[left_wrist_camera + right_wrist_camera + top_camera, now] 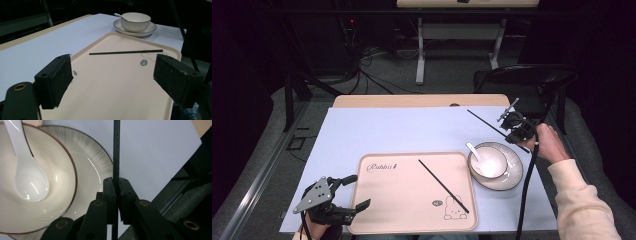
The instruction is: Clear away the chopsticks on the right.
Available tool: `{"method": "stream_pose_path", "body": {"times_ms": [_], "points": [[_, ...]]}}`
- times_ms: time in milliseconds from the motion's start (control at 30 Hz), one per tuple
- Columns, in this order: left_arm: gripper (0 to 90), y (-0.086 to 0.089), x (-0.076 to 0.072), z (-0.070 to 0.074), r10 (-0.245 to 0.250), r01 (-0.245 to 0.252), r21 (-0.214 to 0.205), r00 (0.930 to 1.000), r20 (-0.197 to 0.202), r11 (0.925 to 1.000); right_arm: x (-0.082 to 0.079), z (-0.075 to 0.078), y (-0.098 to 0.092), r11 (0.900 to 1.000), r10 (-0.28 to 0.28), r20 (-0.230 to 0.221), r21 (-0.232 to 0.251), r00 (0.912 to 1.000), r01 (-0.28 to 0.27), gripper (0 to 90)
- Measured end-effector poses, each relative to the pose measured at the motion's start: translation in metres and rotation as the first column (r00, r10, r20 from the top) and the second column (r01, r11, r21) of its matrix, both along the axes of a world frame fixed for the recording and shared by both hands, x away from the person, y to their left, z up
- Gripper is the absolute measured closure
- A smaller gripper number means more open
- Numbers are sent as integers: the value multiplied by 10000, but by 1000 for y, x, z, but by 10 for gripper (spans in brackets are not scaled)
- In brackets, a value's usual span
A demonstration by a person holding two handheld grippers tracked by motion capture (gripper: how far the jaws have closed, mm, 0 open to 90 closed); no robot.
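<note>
Dim room; white-covered table (pixel 377 130); left hand-held gripper (pixel 357 192) released, right (pixel 508 120) grasping chopstick (pixel 487 124).

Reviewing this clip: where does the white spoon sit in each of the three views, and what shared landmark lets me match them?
High view: the white spoon lies in the bowl, right of the tray.
Left gripper view: the spoon's handle pokes over the bowl's far left rim, top centre.
Right gripper view: the spoon lies inside the bowl, at the left.
Shared landmark: the rimmed bowl on its plate.
</note>
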State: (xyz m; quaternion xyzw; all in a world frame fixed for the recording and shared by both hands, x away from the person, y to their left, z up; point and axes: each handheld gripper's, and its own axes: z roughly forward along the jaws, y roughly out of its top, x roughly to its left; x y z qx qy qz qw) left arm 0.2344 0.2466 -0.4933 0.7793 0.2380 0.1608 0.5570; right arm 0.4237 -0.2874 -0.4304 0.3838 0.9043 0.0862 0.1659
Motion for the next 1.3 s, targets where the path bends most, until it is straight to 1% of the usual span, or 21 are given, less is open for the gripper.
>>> {"method": "stream_pose_path", "body": {"times_ms": [33,67,100,133,167,200,233,267,433,467,533,600,633,767,800,833,933,967,1067,1167,1300], "points": [[155,0,1,1,-106,107,65,9999,-69,9999,-3,8,3,10000,12,162,51,9999,-13,854],[155,0,1,1,-106,107,65,9999,-69,9999,-3,8,3,10000,12,162,51,9999,-13,854],[155,0,1,1,-121,121,30,9999,-64,9999,-8,14,6,9994,-229,211,261,9995,224,854],[155,0,1,1,-121,121,30,9999,-64,9999,-8,14,6,9994,-229,211,261,9995,224,854],[155,0,1,0,-146,147,41,9999,-62,9999,-12,21,9,9990,-239,278,392,9993,228,854],[155,0,1,0,-146,147,41,9999,-62,9999,-12,21,9,9990,-239,278,392,9993,228,854],[155,0,2,0,-153,154,34,9999,-61,9999,-17,28,13,9984,-349,435,462,9984,329,854],[155,0,2,0,-168,168,48,9998,-49,9998,-20,31,16,9982,-391,410,460,9984,372,854],[155,0,2,0,-173,173,19,9998,-37,9998,-32,43,27,9950,-426,562,922,9975,373,854],[154,0,2,0,-173,173,19,9998,-37,9998,-32,43,27,9950,-426,562,922,9975,373,854],[155,1,1,0,-176,176,4,9998,-34,9998,-35,45,34,9942,-364,535,1032,9979,307,854],[155,1,1,0,-178,178,9,9998,-52,9998,-41,47,44,9898,-139,413,1424,9990,79,855],[155,1,1,0,-184,184,19,9998,-52,9998,-44,49,47,9889,20,383,1485,9993,-76,855],[155,1,1,0,-164,164,-42,9999,-47,9999,-54,54,59,9810,131,498,1927,9987,-225,856],[155,1,1,0,-164,164,-42,9999,-47,9999,-54,54,59,9810,131,498,1927,9987,-225,856],[154,1,1,0,-225,225,-43,9997,-44,9997,-59,55,65,9779,114,506,2079,9987,-217,856],[155,0,1,0,-235,235,51,9997,-78,9997,-63,54,72,9800,199,483,1967,9986,-290,855],[155,1,1,0,-216,216,-12,9997,-61,9998,-66,53,80,9802,302,425,1945,9986,-379,856],[154,1,1,0,-170,170,-38,9998,-59,9998,-69,52,86,9795,394,410,1960,9984,-467,855],[155,1,1,0,-179,178,-24,9998,-54,9998,-72,44,99,9803,590,173,1879,9981,-612,854],[155,2,1,0,-94,94,-55,9999,-51,9999,-75,32,111,9811,627,-181,1845,9979,-583,854]]}}
